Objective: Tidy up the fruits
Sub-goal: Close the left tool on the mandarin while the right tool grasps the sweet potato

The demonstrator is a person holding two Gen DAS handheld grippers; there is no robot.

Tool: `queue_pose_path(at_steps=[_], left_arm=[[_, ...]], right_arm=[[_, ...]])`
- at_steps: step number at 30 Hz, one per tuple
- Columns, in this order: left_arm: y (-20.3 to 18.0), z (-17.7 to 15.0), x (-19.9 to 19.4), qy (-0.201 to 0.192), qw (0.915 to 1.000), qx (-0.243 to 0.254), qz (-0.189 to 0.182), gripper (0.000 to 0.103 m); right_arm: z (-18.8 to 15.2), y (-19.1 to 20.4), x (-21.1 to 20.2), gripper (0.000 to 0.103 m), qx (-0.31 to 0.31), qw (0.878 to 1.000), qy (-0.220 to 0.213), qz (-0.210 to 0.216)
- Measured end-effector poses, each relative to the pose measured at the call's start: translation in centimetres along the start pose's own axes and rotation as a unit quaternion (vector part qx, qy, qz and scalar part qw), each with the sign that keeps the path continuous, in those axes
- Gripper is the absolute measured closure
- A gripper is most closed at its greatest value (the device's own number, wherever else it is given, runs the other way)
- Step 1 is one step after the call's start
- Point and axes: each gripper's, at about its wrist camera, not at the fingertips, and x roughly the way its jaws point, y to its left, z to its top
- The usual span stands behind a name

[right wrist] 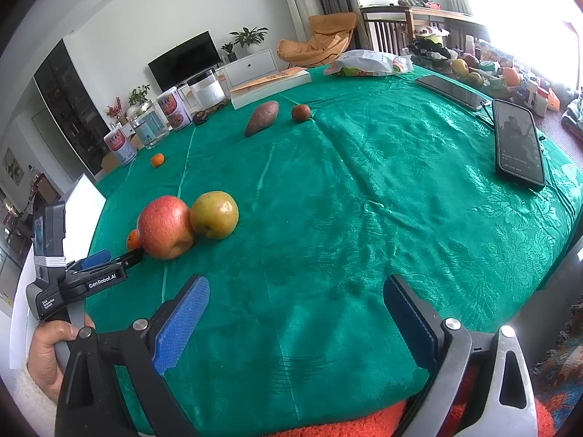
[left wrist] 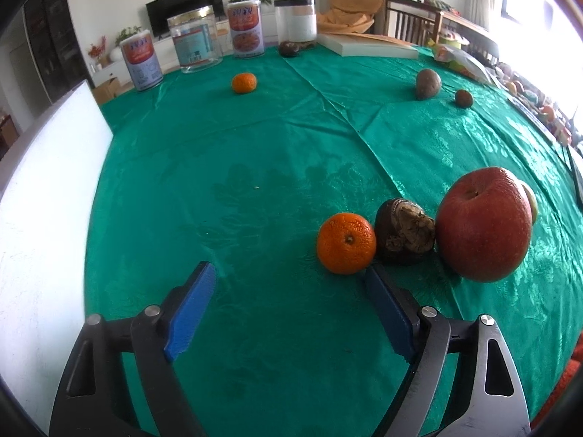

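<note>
Landmark: red apple [left wrist: 484, 224], on the green tablecloth [left wrist: 255, 153].
Left gripper [left wrist: 291, 273]: jaws apart with only cloth between them; its right blue pad tip sits just below the near orange [left wrist: 346, 243], and whether they touch cannot be told.
Right gripper [right wrist: 297, 287]: jaws wide apart over bare cloth, nothing between them, well apart from the red apple.
Fruit row: near orange, then a dark shrivelled fruit [left wrist: 404, 231] touching the red apple's left side.
Left wrist view only: the dark shrivelled fruit; a white board [left wrist: 51, 189] far left of the apple; the far orange [left wrist: 244, 83] seen plainly, well behind the apple.
Right wrist view only: a yellow-green apple [right wrist: 215, 214] pressed against the red apple's right side; two phones [right wrist: 517, 142] far right of it; a hand [right wrist: 47, 353] gripping the left gripper's handle.
Both views: a sweet potato [right wrist: 261, 118] and a small brown fruit [right wrist: 301, 113] far behind the apple.
Writing: "GenRobot.AI" on the left gripper's side; the tins' [left wrist: 246, 29] labels are too small to read.
</note>
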Motion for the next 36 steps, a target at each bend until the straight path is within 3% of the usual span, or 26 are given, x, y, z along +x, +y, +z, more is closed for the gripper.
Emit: queue_pose_path(at_steps=[7,10,11,13,17,20,22,27,33,34,36], left_arm=[[-1.3,1.1,0.6,-0.021,0.9996,0.01,-0.018,0.046],[-1.3,1.1,0.7,-0.028,0.9985,0.009,-0.047,0.069],[-1.3,1.1,0.6,-0.029,0.9984,0.009,-0.047,0.071],[-1.2,0.9,0.3,-0.028,0.9985,0.003,-0.047,0.072],[-0.5,-0.1,-0.4,-0.023,0.9985,-0.012,-0.049,0.072],[-0.2,-0.8,-0.8,-0.025,0.9982,-0.022,-0.051,0.072],[-0.1,-1.0,-0.9,-0.028,0.9981,-0.025,-0.049,0.072],[-0.2,-1.2,-1.0,-0.03,0.9986,-0.017,-0.041,0.072],[-0.1,-1.3,-1.0,-0.032,0.9984,-0.02,-0.042,0.072],[-0.1,-1.3,-1.0,-0.032,0.9984,-0.021,-0.042,0.072],[-0.1,-1.3,-1.0,-0.033,0.9983,-0.022,-0.044,0.072]], right_arm=[[0.0,-0.1,0.0,0.007,0.001,1.0,0.0,-0.002],[0.0,-0.3,0.1,0.007,0.005,1.0,0.001,0.001],[0.0,-0.4,0.2,0.007,0.007,1.0,0.003,0.003],[0.1,-0.8,0.3,0.007,0.016,1.0,0.008,0.014],[2.7,-3.1,2.3,0.007,0.056,0.994,0.037,0.089],[8.6,-4.9,6.2,0.007,0.067,0.994,0.038,0.072],[13.1,-5.0,9.8,0.007,0.037,0.997,0.04,0.049],[20.4,-3.2,17.9,0.018,0.001,0.997,0.059,0.056],[24.1,2.2,22.1,0.019,0.018,0.984,0.097,0.146],[24.4,3.5,23.1,0.019,0.013,0.983,0.115,0.14],[24.7,5.4,25.3,0.019,-0.005,0.987,0.146,0.072]])
